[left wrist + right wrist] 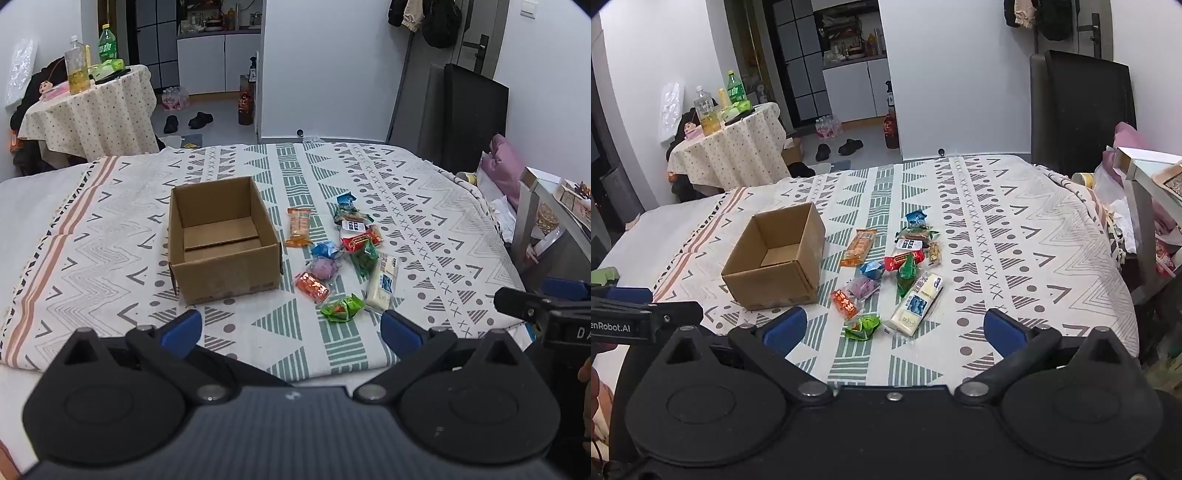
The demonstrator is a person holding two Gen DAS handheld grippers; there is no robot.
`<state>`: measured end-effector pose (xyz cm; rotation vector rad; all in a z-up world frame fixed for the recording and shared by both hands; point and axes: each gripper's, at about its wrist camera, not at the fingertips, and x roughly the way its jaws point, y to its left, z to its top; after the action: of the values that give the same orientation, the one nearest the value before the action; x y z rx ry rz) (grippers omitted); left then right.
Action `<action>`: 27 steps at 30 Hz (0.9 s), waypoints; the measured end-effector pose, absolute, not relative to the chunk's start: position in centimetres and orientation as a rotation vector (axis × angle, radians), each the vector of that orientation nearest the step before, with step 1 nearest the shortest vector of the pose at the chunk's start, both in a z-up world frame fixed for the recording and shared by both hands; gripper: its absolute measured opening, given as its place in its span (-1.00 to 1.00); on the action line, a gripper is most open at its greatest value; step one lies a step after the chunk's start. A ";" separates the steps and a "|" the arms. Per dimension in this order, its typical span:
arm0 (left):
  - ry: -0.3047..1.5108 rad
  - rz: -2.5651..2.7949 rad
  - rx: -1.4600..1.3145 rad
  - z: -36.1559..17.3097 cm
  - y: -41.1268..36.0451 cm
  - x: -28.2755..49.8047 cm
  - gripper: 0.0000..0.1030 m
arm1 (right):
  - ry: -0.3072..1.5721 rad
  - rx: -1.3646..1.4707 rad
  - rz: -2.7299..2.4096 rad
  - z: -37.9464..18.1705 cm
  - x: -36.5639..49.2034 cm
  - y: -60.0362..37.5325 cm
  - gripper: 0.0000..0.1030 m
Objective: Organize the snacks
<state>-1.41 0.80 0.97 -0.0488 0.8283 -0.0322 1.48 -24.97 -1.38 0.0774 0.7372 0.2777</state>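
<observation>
An open, empty cardboard box (221, 240) (775, 258) stands on the patterned bedspread (424, 206) (1015, 236). To its right lie several wrapped snacks: an orange cracker pack (298, 227) (858, 247), a green wrapper (341, 308) (863, 326), a long white pack (384, 280) (918, 304), a red pack (360, 240) (899, 261) and an orange-red pack (313, 287) (845, 303). My left gripper (291, 328) hovers open near the bed's front edge, short of the box and snacks. My right gripper (894, 330) is open too, with the green wrapper showing between its fingers, farther off.
A round table (92, 107) (735, 147) with bottles stands at the back left. Shoes (188, 122) lie on the floor beyond the bed. A black panel (472, 118) (1086, 110) leans at the back right; a small side table (550, 206) stands beside the bed.
</observation>
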 end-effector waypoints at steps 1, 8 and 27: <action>0.829 -0.032 -0.050 1.0 0.8 -1.5 0.99 | 0.737 0.076 0.278 -1.4 1.4 -25.0 1.00; 0.824 -0.028 -0.058 1.0 1.0 -1.5 0.99 | 0.741 0.066 0.273 -1.3 1.3 -25.0 1.00; 0.822 -0.028 -0.081 1.3 1.2 -1.7 0.99 | 0.734 0.060 0.270 -0.8 1.2 -24.8 1.00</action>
<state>-1.74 1.20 1.28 -0.0811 0.8216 -0.0278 1.15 -24.85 -0.80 0.0597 0.7342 0.2695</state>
